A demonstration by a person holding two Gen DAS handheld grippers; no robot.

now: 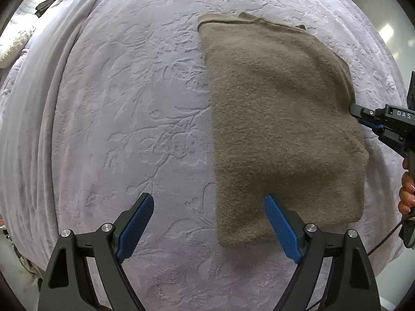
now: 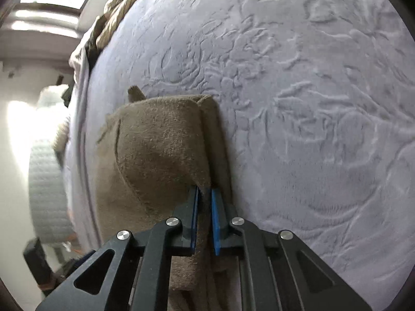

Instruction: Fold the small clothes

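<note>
Right now, garment: a brown fleecy sweater (image 1: pixel 280 119), already doubled over into a long panel, lies flat on the pale embossed bedspread (image 1: pixel 129 103).
Right gripper: the right gripper (image 2: pixel 205 194) has its blue pads pressed together on the sweater's near edge, pinching a thick ridge of cloth that runs back between its fingers.
Left gripper: the left gripper (image 1: pixel 208 223) hangs above the bed with its jaws spread wide and nothing in them; the sweater's lower corner sits just under and ahead of its right-hand finger.
Between the two: seen from the left gripper, the right one comes in at the far right edge of the panel, a hand (image 1: pixel 407 194) behind it.
How it handles: probably light, soft and floppy, with a grippy nap; it should sag wherever unsupported, and layers may slide apart.
Where to grip: likely the free corner beneath the left gripper, catching all layers together, so both ends lift evenly.
</note>
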